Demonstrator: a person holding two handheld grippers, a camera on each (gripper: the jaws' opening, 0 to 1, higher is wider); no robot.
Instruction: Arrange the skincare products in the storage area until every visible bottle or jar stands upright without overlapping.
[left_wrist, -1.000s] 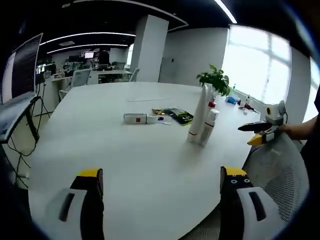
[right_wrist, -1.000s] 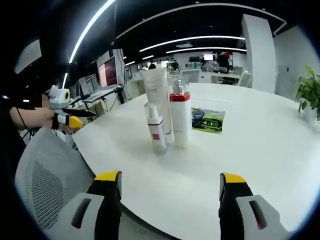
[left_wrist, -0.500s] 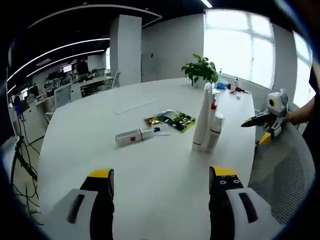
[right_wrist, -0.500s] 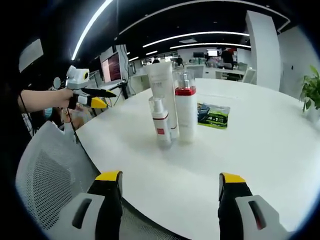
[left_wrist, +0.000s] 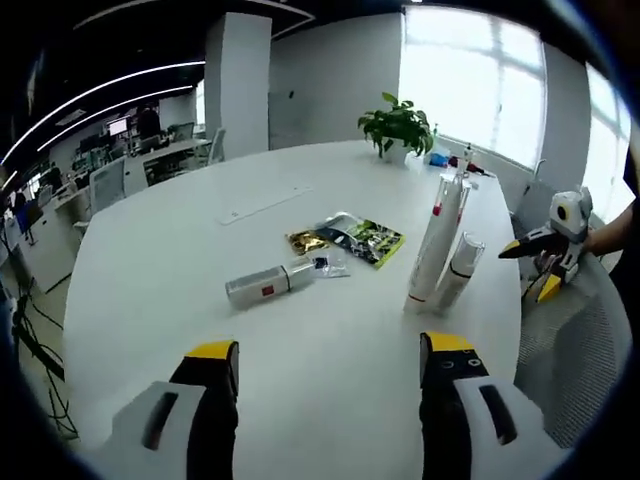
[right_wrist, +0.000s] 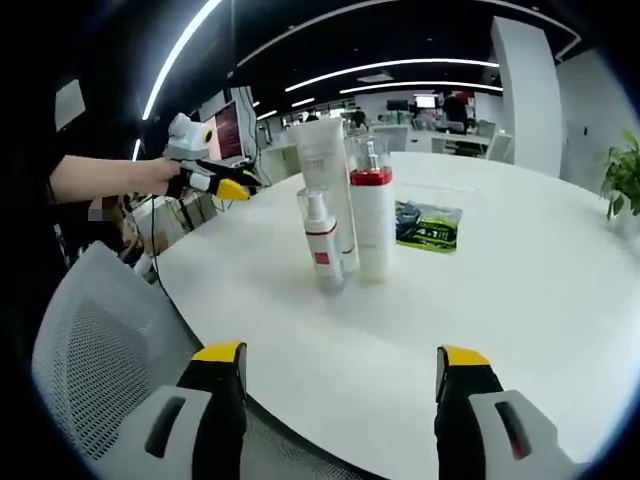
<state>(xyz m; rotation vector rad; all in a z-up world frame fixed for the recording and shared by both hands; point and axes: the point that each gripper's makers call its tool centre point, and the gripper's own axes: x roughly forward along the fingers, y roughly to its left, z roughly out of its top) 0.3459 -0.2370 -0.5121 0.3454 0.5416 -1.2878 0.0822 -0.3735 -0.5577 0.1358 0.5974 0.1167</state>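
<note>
White and round, the table (left_wrist: 150, 260) carries a tight group of three upright skincare items at centre right of the left gripper view: a tall white tube (left_wrist: 432, 245), a pump bottle with a red band (left_wrist: 455, 200) behind it, and a small spray bottle (left_wrist: 460, 272) leaning close against them. In the right gripper view the same group stands at centre, the tall white tube (right_wrist: 323, 190) at the back, the pump bottle with a red band (right_wrist: 372, 215) on the right and the small spray bottle (right_wrist: 322, 245) in front, all just beside one another. A fourth bottle (left_wrist: 262, 285) lies on its side at the middle of the left gripper view, near a glossy packet (left_wrist: 355, 238) and a small clear wrapper (left_wrist: 328, 264). The left hand-held gripper (left_wrist: 325, 365) has its yellow-tipped jaws spread wide over bare table, holding nothing. The right hand-held gripper (right_wrist: 338, 368) is likewise spread and empty, low in its frame above the table edge and a mesh chair back (right_wrist: 100, 345). A potted plant (left_wrist: 398, 125) sits at the upper centre.
</note>
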